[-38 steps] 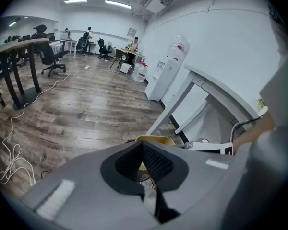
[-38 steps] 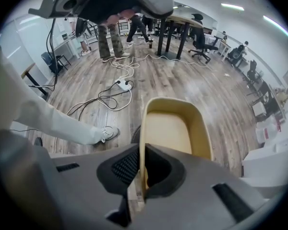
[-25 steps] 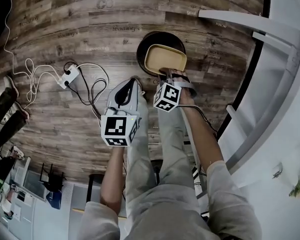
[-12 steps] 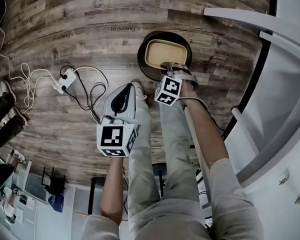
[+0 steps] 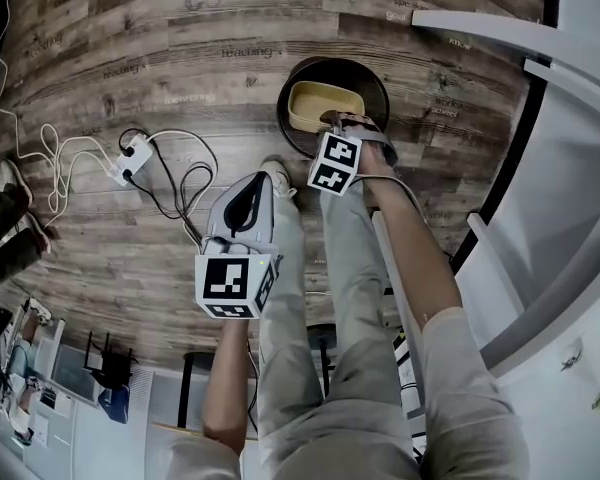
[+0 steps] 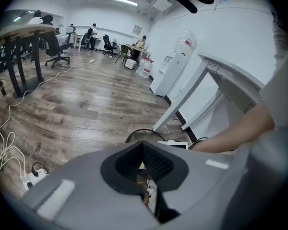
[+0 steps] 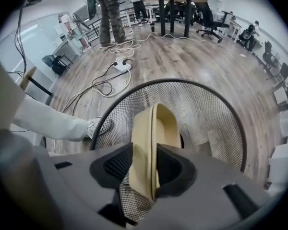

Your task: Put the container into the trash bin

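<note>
Our right gripper (image 7: pixel 145 163) points steeply down into the trash bin (image 7: pixel 211 114). Its jaws are opening with the rim of the tan container (image 7: pixel 156 123) between them, and a gap shows beside one pad. The container hangs inside the mesh wall, so we judge this the release. Next we need to spread wide and lift straight up, clear of the rim. Our left gripper (image 6: pixel 142 150) is clamped on nothing, off to the side. A second ago the container sat higher, over the bin's mouth.
</note>
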A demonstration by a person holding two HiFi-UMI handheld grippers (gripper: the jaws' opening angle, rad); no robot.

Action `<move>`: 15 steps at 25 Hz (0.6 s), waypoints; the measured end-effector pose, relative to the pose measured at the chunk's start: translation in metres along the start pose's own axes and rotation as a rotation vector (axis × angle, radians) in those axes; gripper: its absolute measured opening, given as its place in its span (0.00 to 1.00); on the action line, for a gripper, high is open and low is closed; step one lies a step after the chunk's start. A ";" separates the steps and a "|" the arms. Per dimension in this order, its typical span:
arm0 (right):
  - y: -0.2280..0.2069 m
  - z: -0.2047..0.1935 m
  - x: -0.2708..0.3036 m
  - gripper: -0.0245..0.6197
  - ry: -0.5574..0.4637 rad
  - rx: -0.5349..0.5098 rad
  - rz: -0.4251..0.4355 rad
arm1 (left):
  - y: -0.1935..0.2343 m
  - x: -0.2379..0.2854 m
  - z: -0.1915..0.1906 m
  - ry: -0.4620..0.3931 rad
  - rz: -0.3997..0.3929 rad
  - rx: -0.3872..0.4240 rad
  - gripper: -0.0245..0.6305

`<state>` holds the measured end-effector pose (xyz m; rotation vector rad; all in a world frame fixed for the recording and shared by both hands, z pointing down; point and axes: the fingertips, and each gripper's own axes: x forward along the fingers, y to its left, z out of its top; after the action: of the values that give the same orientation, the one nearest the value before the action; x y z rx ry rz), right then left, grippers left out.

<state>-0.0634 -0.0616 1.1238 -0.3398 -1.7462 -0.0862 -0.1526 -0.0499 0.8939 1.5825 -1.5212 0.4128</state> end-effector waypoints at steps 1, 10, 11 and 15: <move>0.000 0.000 0.001 0.26 -0.001 0.000 0.004 | 0.000 0.000 0.000 -0.001 0.000 0.000 0.05; -0.001 -0.001 0.005 0.37 -0.005 0.012 -0.007 | 0.002 0.002 0.000 0.001 -0.004 -0.005 0.05; -0.001 -0.001 0.005 0.37 -0.006 0.010 -0.010 | 0.001 0.002 0.000 0.000 -0.004 -0.005 0.05; -0.001 -0.004 0.002 0.37 -0.002 0.004 -0.023 | 0.001 0.002 0.004 -0.006 -0.004 -0.005 0.05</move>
<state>-0.0604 -0.0626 1.1268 -0.3167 -1.7523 -0.0991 -0.1550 -0.0546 0.8936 1.5838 -1.5221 0.4015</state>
